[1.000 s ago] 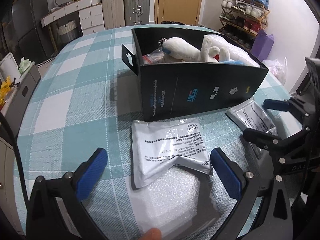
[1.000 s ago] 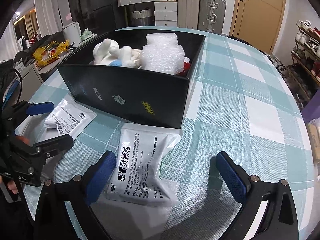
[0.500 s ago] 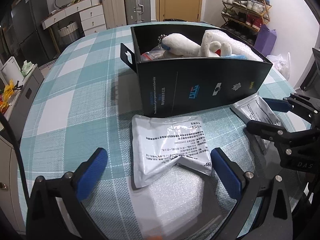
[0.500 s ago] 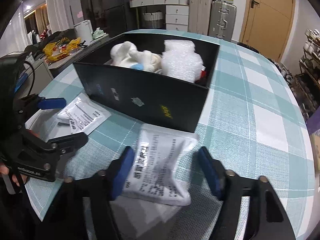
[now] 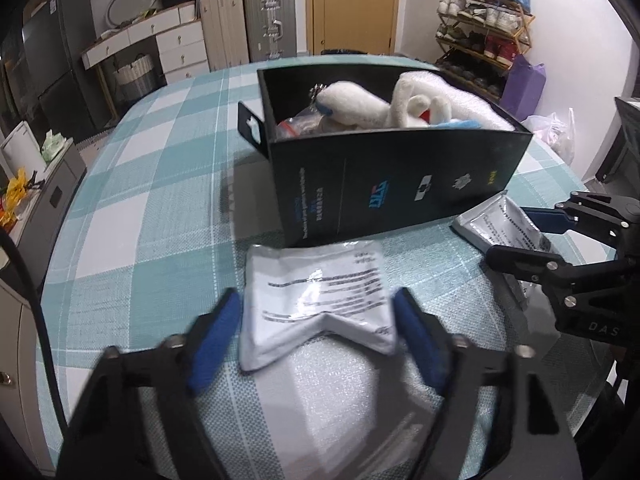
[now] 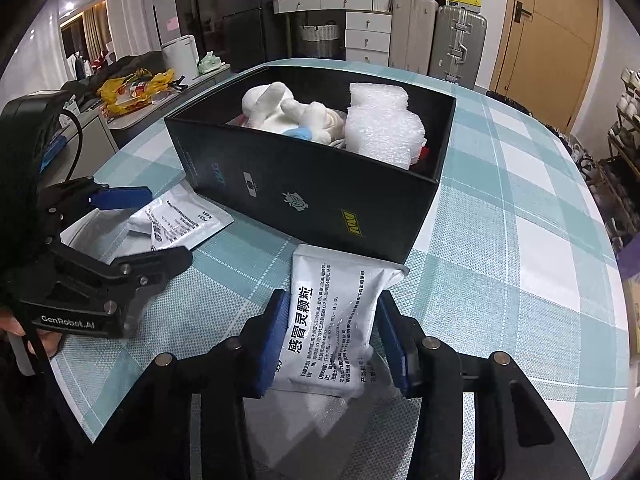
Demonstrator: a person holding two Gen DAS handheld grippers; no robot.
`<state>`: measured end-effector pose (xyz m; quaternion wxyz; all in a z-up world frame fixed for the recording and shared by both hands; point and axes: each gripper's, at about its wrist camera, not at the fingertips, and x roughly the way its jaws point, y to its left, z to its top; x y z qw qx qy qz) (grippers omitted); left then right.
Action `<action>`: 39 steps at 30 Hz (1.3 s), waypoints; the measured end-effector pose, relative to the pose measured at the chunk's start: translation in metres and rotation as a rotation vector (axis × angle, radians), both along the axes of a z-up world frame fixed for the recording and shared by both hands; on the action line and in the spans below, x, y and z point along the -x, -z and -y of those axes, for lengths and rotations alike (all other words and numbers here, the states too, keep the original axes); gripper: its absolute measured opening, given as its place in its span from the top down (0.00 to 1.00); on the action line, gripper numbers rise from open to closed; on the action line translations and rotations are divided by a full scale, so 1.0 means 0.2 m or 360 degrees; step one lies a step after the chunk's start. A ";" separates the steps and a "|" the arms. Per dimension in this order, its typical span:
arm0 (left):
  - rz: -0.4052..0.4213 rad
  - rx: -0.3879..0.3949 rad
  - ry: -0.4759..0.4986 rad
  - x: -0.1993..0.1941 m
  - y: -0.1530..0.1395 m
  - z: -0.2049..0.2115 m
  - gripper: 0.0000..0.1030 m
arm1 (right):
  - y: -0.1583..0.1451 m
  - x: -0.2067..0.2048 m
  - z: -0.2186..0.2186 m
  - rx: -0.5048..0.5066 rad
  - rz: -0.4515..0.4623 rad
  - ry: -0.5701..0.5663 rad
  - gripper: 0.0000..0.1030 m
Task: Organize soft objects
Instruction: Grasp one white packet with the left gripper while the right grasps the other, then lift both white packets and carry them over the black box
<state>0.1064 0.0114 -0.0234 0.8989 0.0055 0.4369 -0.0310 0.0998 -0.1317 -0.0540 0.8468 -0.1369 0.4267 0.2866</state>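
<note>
While your two grippers hover low over the table, each one has a flat white sachet printed with black text between its blue pads. Your left gripper point(image 5: 318, 334) is closing around the left white foil sachet point(image 5: 318, 298), which lies flat on the cloth just in front of the box; its pads sit right at the packet's edges, and motion blur hides whether they press yet. Your right gripper point(image 6: 330, 342) is also closing, and its pads already flank and touch the sides of the right white sachet with bold black lettering point(image 6: 332, 316), whose far end reaches the box's near corner.

Between and beyond them stands the open black cardboard box with small printed logos point(image 6: 320, 200). Inside it lie a white plush toy with a blue patch point(image 6: 288, 114) and a folded wad of white foam wrap point(image 6: 380, 124).

Everything rests on a round table covered with a teal-and-white checked tablecloth point(image 6: 520, 240); directly under your grippers a pale sheet lies on the cloth.

Around you, the room shows a wooden door point(image 6: 548, 32), silver and beige hard-shell suitcases point(image 5: 248, 24) against the back wall, a white chest of drawers point(image 6: 366, 36), and a wooden shoe rack point(image 5: 484, 28) loaded with shoes beside a purple bag.
</note>
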 end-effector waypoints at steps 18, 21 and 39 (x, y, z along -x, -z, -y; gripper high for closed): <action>0.0051 0.0040 0.0040 0.02 -0.04 -0.02 0.60 | -0.01 0.02 0.00 -0.0010 0.0033 -0.0055 0.64; 0.0052 0.0037 0.0043 0.02 -0.04 -0.02 0.61 | -0.01 0.02 0.00 -0.0023 0.0035 -0.0066 0.64; 0.0218 0.0119 0.0018 0.08 -0.22 -0.09 0.61 | -0.16 0.16 -0.05 -0.0145 0.0215 -0.0231 0.64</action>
